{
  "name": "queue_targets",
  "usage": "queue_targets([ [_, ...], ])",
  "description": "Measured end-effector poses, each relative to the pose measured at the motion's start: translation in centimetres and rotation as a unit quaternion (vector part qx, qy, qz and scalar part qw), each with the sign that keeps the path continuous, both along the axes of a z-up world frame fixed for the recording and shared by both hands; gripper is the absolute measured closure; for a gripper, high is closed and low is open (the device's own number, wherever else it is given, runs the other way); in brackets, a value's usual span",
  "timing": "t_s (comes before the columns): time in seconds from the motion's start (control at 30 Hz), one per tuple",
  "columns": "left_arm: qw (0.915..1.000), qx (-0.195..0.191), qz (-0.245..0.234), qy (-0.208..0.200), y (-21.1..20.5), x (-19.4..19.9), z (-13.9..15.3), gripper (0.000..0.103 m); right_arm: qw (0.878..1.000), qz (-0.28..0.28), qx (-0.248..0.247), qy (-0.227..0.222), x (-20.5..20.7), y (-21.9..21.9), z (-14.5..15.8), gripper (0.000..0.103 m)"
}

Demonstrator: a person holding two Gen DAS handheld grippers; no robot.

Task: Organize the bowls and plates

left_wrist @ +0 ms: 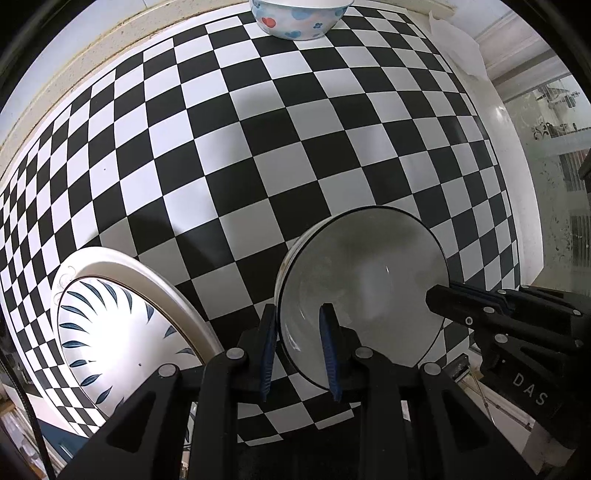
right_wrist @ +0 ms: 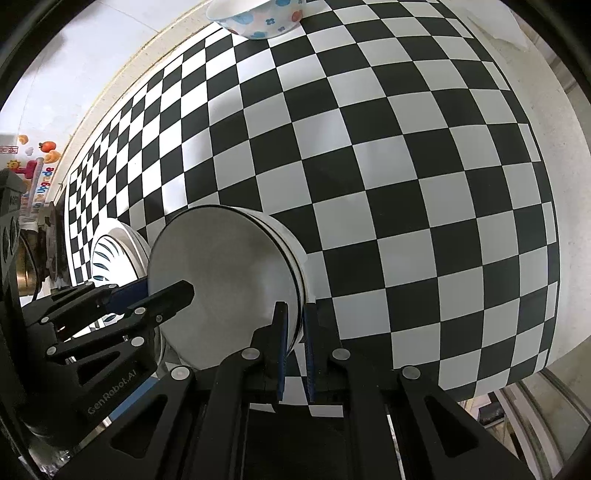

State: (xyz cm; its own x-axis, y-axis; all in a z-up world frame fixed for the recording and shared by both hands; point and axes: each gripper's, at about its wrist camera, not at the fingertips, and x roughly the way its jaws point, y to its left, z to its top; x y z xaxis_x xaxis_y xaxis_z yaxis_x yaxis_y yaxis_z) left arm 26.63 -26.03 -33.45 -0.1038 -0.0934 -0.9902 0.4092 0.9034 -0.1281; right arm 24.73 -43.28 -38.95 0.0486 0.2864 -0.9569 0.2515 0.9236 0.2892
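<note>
A white bowl point(left_wrist: 369, 280) with a thin black rim sits over the checkered tablecloth point(left_wrist: 295, 147), and a second rim shows just beneath it. My left gripper point(left_wrist: 299, 314) is shut on its near rim, one blue pad inside and one outside. My right gripper point(left_wrist: 441, 295) reaches in from the right and pinches the opposite rim. In the right wrist view the same bowl point(right_wrist: 221, 273) is clamped at its right rim by my right gripper point(right_wrist: 294, 308). There my left gripper point(right_wrist: 155, 291) holds the left rim. A blue-leaf plate point(left_wrist: 118, 325) lies to the left.
A floral bowl point(left_wrist: 299, 18) with blue and red flowers stands at the far edge of the cloth, also in the right wrist view as the floral bowl point(right_wrist: 258, 18). The blue-leaf plate point(right_wrist: 110, 258) lies close beside the held bowl. The table edge runs along the right.
</note>
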Motion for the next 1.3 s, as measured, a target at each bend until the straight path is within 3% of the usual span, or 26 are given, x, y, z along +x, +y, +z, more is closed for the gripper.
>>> queue_targets([
  [0.5, 1.0, -0.004, 0.002, 0.0, 0.2, -0.1, 0.5, 0.083, 1.0, 0.005, -0.008, 0.002, 0.1, 0.2, 0.1, 0.092],
  [0.6, 0.9999, -0.015, 0.004, -0.004, 0.8, -0.3, 2.1, 0.082, 1.0, 0.006, -0.006, 0.004, 0.0, 0.2, 0.2, 0.091],
  [0.73, 0.998, -0.023, 0.016, -0.057, 1.9, 0.5, 5.8, 0.081, 1.0, 0.001, 0.01, 0.011, -0.2, -0.3, 1.2, 0.09],
  [0.83, 0.995, -0.046, 0.045, -0.076, 2.7, 2.5, 8.0, 0.069, 0.999, -0.01, 0.034, 0.0, -0.1, -1.1, 2.7, 0.089],
  [1.0, 0.9924, -0.067, 0.083, -0.061, 2.3, 8.4, 8.0, 0.067, 0.997, -0.03, 0.067, -0.033, 2.4, -3.6, 5.5, 0.063],
  [1.3, 0.9905, -0.076, 0.114, -0.016, -1.4, 20.8, 4.5, 0.067, 0.993, -0.061, 0.055, -0.08, 14.3, -9.2, 7.1, 0.062],
])
